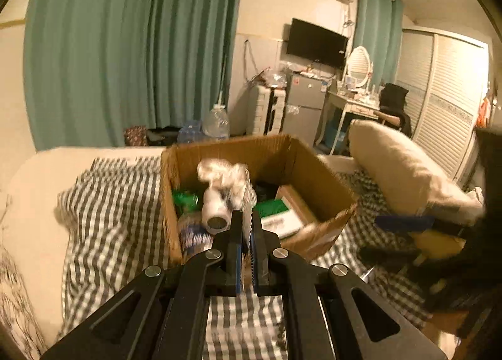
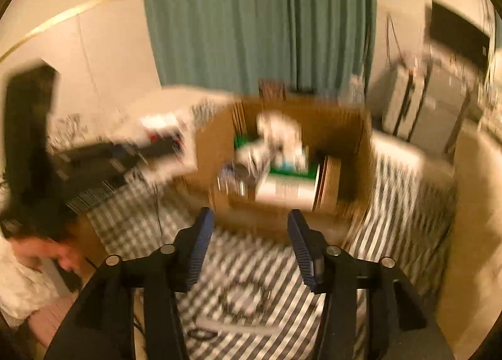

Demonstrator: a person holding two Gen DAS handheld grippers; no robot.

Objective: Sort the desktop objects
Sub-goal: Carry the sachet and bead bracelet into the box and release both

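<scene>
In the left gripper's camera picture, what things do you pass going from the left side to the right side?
White bedding → checkered blanket → cardboard box → beige pillow → louvered wardrobe doors.

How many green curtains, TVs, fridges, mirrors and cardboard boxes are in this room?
Green curtains: 2
TV: 1
Fridge: 1
Mirror: 1
Cardboard box: 1
Total: 6
</scene>
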